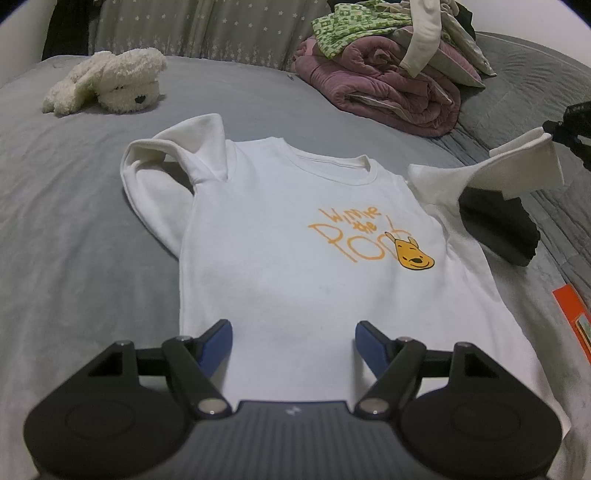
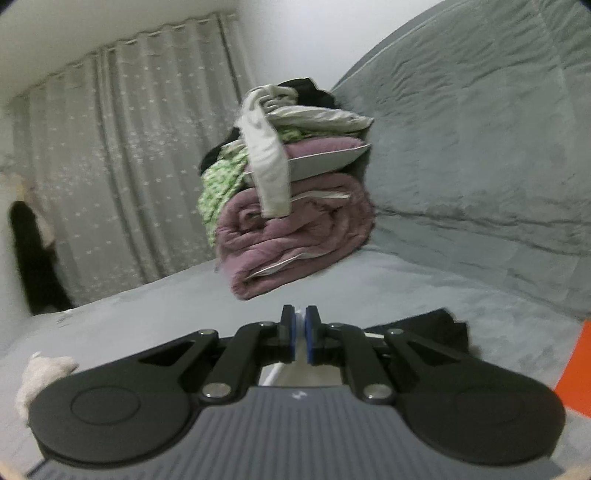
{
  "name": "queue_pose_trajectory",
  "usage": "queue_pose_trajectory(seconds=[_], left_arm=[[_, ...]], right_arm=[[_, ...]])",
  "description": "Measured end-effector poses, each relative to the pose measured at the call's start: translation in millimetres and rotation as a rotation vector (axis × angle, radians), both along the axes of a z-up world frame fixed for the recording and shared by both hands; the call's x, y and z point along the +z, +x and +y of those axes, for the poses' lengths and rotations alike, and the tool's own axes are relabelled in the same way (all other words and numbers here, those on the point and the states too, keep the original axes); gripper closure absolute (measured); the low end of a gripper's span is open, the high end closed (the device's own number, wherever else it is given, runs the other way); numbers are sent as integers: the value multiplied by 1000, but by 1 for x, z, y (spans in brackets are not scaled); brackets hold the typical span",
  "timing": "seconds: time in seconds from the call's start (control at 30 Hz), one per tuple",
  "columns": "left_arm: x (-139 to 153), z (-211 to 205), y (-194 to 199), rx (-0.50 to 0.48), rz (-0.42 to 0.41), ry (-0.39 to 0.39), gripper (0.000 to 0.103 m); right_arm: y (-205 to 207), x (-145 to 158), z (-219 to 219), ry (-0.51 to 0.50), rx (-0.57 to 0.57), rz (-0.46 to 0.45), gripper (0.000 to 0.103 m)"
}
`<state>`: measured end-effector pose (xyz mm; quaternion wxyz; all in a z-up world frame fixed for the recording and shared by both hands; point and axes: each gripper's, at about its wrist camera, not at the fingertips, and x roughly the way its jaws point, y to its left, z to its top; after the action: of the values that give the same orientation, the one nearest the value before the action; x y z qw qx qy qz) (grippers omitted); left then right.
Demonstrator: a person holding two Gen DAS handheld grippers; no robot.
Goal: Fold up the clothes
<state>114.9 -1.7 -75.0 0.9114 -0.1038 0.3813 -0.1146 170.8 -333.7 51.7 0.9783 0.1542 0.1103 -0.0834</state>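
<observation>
**White tee flat on bed, right sleeve lifted**

White tee (image 1: 288,236) lies face-up on grey bed (image 1: 74,229), hem near, collar far. Fabric mostly smooth w/ faint wrinkles over the body. Ribbed round neckline. Orange hand-lettered print "Winnie the Pooh" on chest, right of centre, w/ a small yellow bear face at its right end. Left sleeve (image 1: 173,155) is bunched and folded up over itself beside the shoulder, cuff opening standing up. Right sleeve (image 1: 517,166) is pulled out to the right and raised off the bed, cuff end pinched.

Left gripper (image 1: 293,332) hovers over the near hem area, blue-padded fingers (image 1: 218,339) spread wide, nothing between them; tee shows in the gap.

Right gripper (image 2: 300,325) has its fingers (image 2: 287,332) nearly together, clamped on a thin strip of white cloth; in left wrist view its dark tip sits at the sleeve's cuff end, far right.

Other stuff: cream plush toy (image 1: 107,81) far left on bed; rolled pink blanket (image 1: 384,85) far right w/ a pile of clothes (image 1: 354,26) on top incl. green-patterned piece; dark garment (image 1: 498,225) just right of tee, under the lifted sleeve; orange item (image 1: 572,317) at right edge. Starred curtain (image 2: 122,158) behind the bed.
</observation>
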Motion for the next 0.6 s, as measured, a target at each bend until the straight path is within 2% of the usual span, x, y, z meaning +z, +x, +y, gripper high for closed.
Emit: queue_pose_trajectory(seconds=[0.2, 0.33, 0.6], left_arm=[[1, 1, -1, 0, -1, -6, 28], [1, 2, -1, 0, -1, -5, 28], [2, 1, -1, 1, 2, -5, 28]], right_arm=[[-21, -11, 21, 46, 153, -6, 94], [-35, -28, 36, 43, 234, 37, 94], [-39, -87, 51, 28, 317, 350, 93]])
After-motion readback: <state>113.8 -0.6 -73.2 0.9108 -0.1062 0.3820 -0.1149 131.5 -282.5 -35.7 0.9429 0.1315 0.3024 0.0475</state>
